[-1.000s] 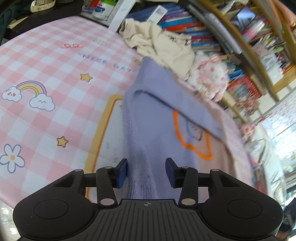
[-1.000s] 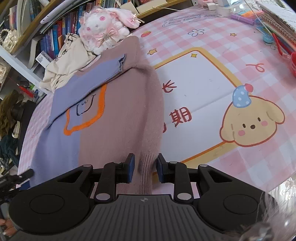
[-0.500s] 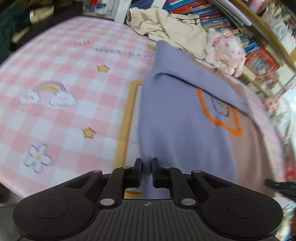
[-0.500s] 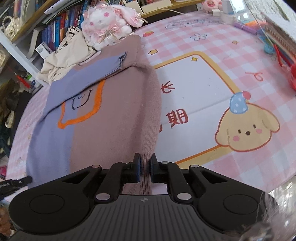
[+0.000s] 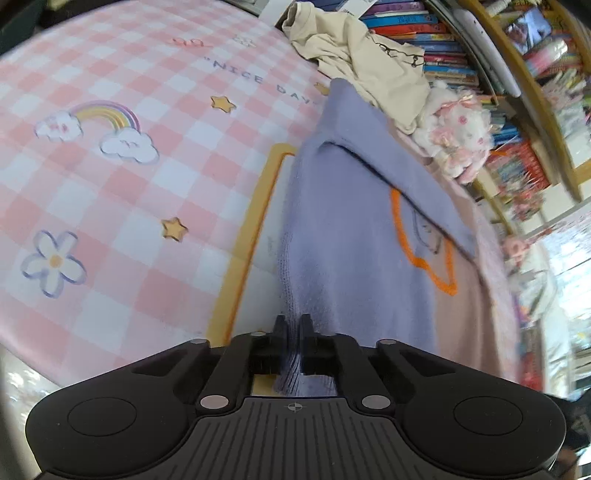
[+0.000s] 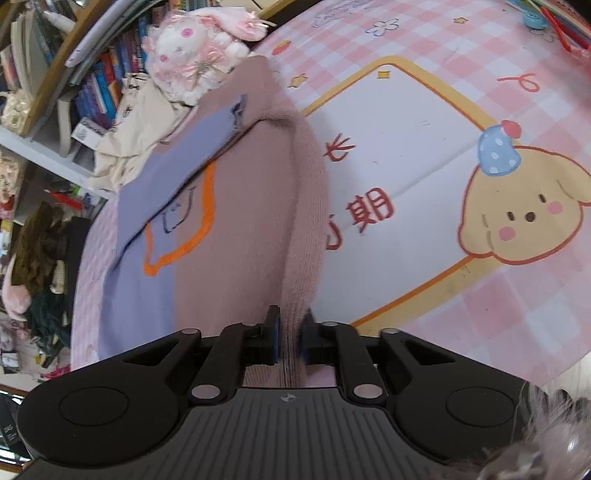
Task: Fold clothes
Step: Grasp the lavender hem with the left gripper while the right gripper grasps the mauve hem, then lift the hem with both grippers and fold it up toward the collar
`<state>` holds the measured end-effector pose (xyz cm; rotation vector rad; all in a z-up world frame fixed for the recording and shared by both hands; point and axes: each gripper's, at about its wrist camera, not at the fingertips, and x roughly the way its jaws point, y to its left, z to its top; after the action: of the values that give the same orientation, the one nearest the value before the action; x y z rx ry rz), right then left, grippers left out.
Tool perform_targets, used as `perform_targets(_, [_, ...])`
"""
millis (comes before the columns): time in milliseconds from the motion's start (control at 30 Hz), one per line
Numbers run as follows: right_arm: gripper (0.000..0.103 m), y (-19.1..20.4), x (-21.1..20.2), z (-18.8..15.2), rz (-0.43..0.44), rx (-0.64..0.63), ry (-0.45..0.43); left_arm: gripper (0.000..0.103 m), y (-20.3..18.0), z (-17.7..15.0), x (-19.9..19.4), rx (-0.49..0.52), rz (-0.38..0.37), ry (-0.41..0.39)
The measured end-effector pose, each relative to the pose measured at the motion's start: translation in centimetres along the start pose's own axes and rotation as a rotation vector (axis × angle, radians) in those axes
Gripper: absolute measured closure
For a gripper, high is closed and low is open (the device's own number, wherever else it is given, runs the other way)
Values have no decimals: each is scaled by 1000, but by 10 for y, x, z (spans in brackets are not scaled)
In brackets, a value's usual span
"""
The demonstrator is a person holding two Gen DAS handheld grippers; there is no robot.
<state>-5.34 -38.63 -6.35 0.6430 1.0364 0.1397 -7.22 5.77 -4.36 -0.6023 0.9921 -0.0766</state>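
A two-tone sweater [image 5: 351, 236], lavender on one half and dusty pink on the other with an orange outline in the middle, lies lengthwise on the pink checked mat [image 5: 110, 177]. My left gripper [image 5: 291, 326] is shut on the lavender hem corner nearest me. In the right wrist view the same sweater [image 6: 240, 221] runs away from me, and my right gripper [image 6: 290, 332] is shut on the pink hem corner. One lavender sleeve [image 6: 199, 147] is folded across the chest.
A cream garment [image 5: 362, 59] is crumpled at the far end beside a white and pink plush toy [image 5: 458, 129]. Bookshelves [image 5: 517, 74] rise behind them. The mat's printed puppy panel [image 6: 517, 206] lies to the right of the sweater. Pens and small items [image 6: 554, 22] sit at the far right.
Both grippers went from open around the hem to shut on it. The hem corners now rise a little off the mat in the fingers.
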Motion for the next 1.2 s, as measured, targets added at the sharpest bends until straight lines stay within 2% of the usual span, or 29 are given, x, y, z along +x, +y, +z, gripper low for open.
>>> perform_targets(67, [96, 2, -8, 0, -21, -35, -46, 99, -8, -2, -7, 62, 29, -28])
perform_targets(167, [96, 2, -14, -1, 1, -59, -50, 98, -16, -4, -11, 131, 34, -34])
perform_targets(267, [92, -4, -9, -1, -12, -42, -26, 94, -2, -2, -4, 44, -30, 23])
perform_targets(333, [90, -10, -6, -3, 2, 1, -5, 81, 7, -3, -2, -17, -80, 49])
perform_targets(467, [88, -12, -8, -8, 42, 24, 1, 79, 16, -8, 0, -75, -129, 45])
perform_targets(567, [88, -13, -8, -11, 58, 39, 3, 81, 18, -11, 3, -108, -160, 37])
perform_targets(600, [93, -15, -8, -12, 61, 56, 2, 83, 19, -11, 5, -123, -173, 34])
perform_targets(667, [95, -20, -7, -12, 68, 91, 1, 100, 22, -13, 0, -131, -186, 39])
perform_targets(767, [96, -25, -11, -14, 68, 136, -4, 99, 28, -16, -8, -142, -206, 47])
perform_targets(1000, [96, -21, -45, -31, 88, 140, -24, 100, 39, -23, -25, -169, -254, 65])
perform_targets(1067, [96, -20, -58, -39, 97, 142, -30, 100, 47, -28, -36, -175, -299, 63])
perform_targets(1200, [96, -22, -76, -55, 122, 188, -21, 100, 65, -43, -50, -248, -377, 77])
